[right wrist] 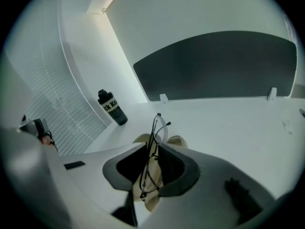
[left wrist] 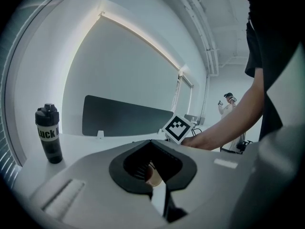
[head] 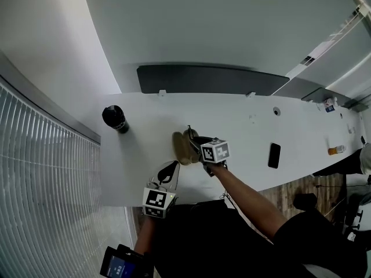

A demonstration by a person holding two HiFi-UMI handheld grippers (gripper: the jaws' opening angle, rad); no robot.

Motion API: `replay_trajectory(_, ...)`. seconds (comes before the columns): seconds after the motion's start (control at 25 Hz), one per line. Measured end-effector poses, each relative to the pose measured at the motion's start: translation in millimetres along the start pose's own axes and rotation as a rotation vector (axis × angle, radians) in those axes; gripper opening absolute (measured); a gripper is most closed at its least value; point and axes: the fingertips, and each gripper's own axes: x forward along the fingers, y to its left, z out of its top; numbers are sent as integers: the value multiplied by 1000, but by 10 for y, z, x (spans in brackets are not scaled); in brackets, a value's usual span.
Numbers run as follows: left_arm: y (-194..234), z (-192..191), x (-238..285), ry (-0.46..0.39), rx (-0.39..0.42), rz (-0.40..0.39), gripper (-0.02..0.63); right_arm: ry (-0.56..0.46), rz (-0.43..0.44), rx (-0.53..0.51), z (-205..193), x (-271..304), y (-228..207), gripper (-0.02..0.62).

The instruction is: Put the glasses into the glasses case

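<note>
A thin wire-framed pair of glasses (right wrist: 161, 129) stands upright, pinched between the jaws of my right gripper (right wrist: 153, 146). That gripper hangs just over the open tan glasses case (right wrist: 177, 141), which lies on the white table (head: 243, 126). In the head view the case (head: 184, 148) sits mid-table with the right gripper (head: 200, 142) at its right side. My left gripper (head: 169, 171) hovers near the table's front edge, a little short of the case. Its tips (left wrist: 151, 143) meet with nothing held, and a bit of the tan case (left wrist: 153, 176) shows through the gap behind them.
A black bottle (head: 114, 118) stands at the table's left end. A black phone (head: 274, 155) lies to the right, and a small orange object (head: 335, 150) lies farther right. A dark panel (head: 208, 79) runs along the table's far edge. A person (left wrist: 229, 104) stands far off.
</note>
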Motion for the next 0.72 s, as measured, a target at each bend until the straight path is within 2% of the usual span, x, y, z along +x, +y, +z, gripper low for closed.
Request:
replay_trajectory(0.16,70,47,-13,-8,12,18,8,-17,13,137,-23,76,-102,80)
replay_trajectory(0.28,120,-72,16,7,13,26,8,12,-12,162,-204,143,-254,80)
replay_trajectory(0.4,194,-165,-50,40,15,25,8,30,1,218,-336,219,-218,80)
replay_trajectory(0.72,270,-186,-17,70,-27,18,8,106,-29,199,-365,209,-251,80)
